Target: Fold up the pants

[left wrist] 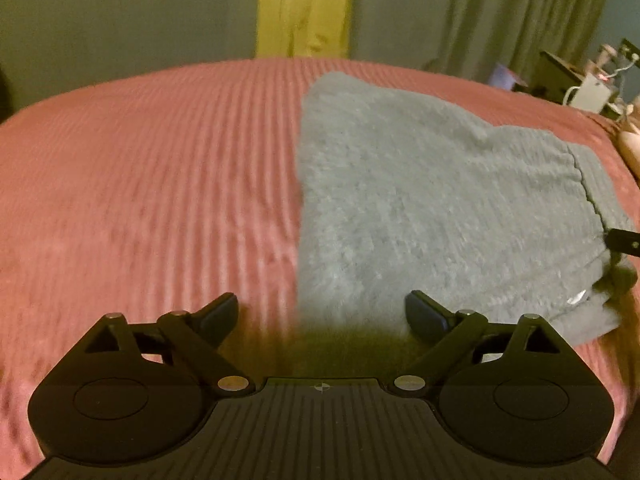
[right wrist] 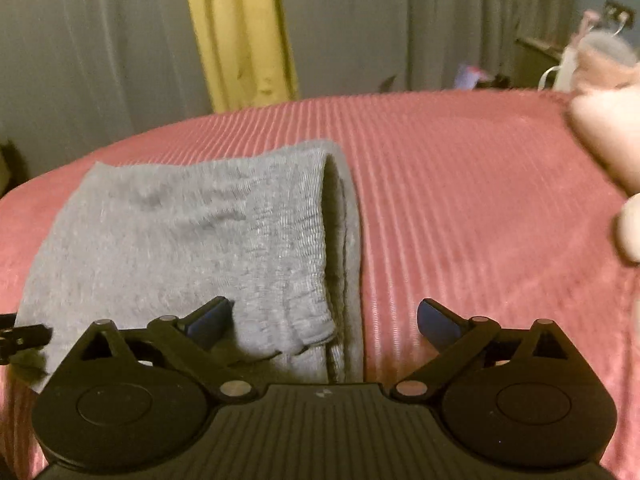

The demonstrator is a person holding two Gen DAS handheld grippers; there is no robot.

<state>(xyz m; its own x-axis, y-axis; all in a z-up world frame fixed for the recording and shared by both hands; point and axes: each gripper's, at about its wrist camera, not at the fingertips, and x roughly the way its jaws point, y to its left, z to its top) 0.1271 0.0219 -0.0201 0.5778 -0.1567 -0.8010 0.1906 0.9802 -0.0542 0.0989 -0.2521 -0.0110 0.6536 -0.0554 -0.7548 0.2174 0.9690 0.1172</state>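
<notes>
Grey curtains behind pink ribbed bedspread.

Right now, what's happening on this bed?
A person holding two grippers is folding grey pants on a pink ribbed bedspread. The pants lie in a compact folded stack. The left gripper and right gripper hover open over its near edge, neither gripping anything.

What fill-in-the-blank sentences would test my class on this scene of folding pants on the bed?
1. The pants are ____ in colour.
2. They lie on a ribbed ____ bedspread.
3. The jaws of the left gripper stand ____.
4. The right gripper holds ____.

Missing words: grey; pink; open; nothing
</notes>
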